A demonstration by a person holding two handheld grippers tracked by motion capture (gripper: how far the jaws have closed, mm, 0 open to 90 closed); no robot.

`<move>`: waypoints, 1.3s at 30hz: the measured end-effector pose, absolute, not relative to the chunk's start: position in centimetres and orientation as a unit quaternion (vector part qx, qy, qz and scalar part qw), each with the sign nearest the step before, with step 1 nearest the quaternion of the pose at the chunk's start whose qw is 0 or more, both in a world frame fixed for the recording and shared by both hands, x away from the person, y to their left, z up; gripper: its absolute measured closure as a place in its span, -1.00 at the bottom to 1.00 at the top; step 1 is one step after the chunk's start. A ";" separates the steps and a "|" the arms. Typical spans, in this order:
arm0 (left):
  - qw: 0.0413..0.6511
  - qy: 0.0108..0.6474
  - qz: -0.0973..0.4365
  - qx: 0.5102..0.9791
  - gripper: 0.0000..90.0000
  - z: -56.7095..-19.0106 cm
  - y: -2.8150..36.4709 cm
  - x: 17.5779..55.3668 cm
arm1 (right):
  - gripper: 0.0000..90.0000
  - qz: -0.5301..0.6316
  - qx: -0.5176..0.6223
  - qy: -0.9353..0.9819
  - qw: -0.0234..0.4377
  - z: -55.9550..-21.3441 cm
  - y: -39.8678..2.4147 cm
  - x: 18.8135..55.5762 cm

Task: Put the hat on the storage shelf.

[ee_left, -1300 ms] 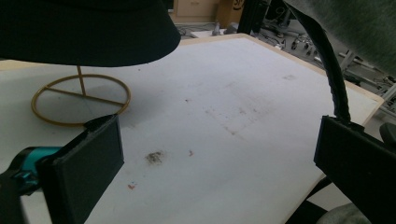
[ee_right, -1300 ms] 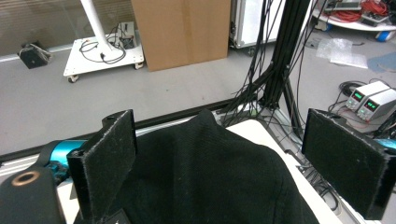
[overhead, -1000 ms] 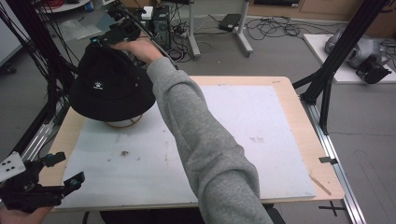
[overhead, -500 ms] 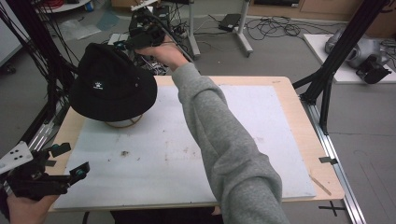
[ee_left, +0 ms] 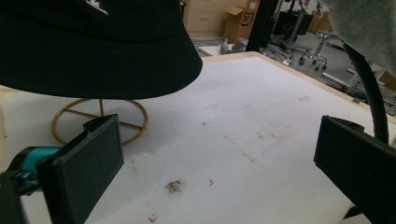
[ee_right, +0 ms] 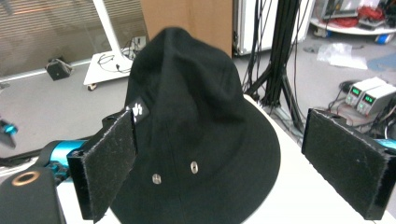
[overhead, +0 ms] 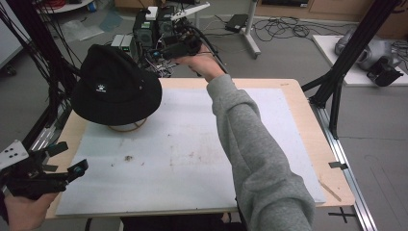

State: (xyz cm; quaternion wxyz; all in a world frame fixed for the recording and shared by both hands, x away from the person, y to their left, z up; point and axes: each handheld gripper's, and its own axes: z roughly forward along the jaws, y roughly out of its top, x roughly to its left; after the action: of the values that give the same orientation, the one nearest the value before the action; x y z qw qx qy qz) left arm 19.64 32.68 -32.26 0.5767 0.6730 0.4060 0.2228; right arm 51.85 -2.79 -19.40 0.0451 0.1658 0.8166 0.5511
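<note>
A black bucket hat [overhead: 115, 89] with a small white logo sits on a gold wire stand [overhead: 126, 127] at the table's back left. My right gripper [overhead: 166, 50] hovers past the far table edge, just right of the hat, its jaws pointed at the hat. In the right gripper view, the right gripper [ee_right: 226, 163] is open, with the hat [ee_right: 196, 121] ahead between the jaws and untouched. My left gripper [overhead: 71, 158] is open at the near left corner. In the left gripper view, the left gripper [ee_left: 219, 172] faces the stand [ee_left: 100, 116] under the hat brim [ee_left: 93, 65].
A white mat [overhead: 192, 144] with small dark stains covers the wooden table [overhead: 293, 86]. Electronics boxes [overhead: 144, 31] and cables sit just behind the far edge. Black frame posts [overhead: 337, 91] rise on both sides. A grey sleeve [overhead: 245, 144] crosses the middle of the table.
My right gripper has drawn away from the hat's crown, moving right along the far edge. The left gripper has edged forward slightly. The hat has stayed put.
</note>
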 end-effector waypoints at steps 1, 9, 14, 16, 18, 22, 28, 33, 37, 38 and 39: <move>0.577 0.407 0.224 0.672 -0.96 -32.2 32.8 19.7 | -0.78 0.551 0.166 0.817 0.043 -19.5 -3.1 51.9; 0.582 0.410 0.216 0.669 -0.96 -32.5 32.9 20.4 | -0.78 0.553 0.171 0.813 0.063 -20.2 -6.3 51.0; 0.592 0.410 0.205 0.663 -0.96 -32.6 32.6 20.8 | -0.78 0.567 0.184 0.800 0.064 -20.6 -8.2 50.8; 0.593 0.408 0.205 0.664 -0.96 -32.5 32.5 20.9 | -0.78 0.568 0.189 0.798 0.068 -21.3 -9.3 50.7; 0.594 0.406 0.207 0.662 -0.96 -32.5 32.5 20.9 | -0.78 0.566 0.191 0.799 0.069 -21.4 -9.6 50.6; 0.594 0.408 0.205 0.662 -0.96 -32.6 32.5 21.1 | -0.78 0.561 0.197 0.800 0.078 -22.3 -11.0 50.0; 0.596 0.405 0.199 0.664 -0.96 -32.4 32.1 21.1 | -0.78 0.548 0.227 0.802 0.069 -22.9 -13.7 48.9; 0.598 0.395 0.206 0.666 -0.96 -31.9 31.6 20.9 | -0.78 0.550 0.244 0.794 0.081 -23.2 -15.8 48.1; 0.599 0.394 0.209 0.665 -0.96 -31.7 31.5 21.0 | -0.78 0.543 0.252 0.796 0.088 -23.2 -17.1 47.3; 0.599 0.394 0.210 0.665 -0.96 -31.7 31.5 21.1 | -0.78 0.542 0.253 0.797 0.089 -23.1 -17.2 47.2; 0.599 0.394 0.211 0.664 -0.96 -31.7 31.5 21.1 | -0.78 0.540 0.253 0.798 0.089 -23.0 -17.5 47.0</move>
State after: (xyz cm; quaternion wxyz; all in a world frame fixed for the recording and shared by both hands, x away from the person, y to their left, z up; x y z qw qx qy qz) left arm 21.09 31.45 -31.66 0.5991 0.6641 0.3945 0.2109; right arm 47.00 -17.46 -23.03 0.0895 0.2526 0.7978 0.5401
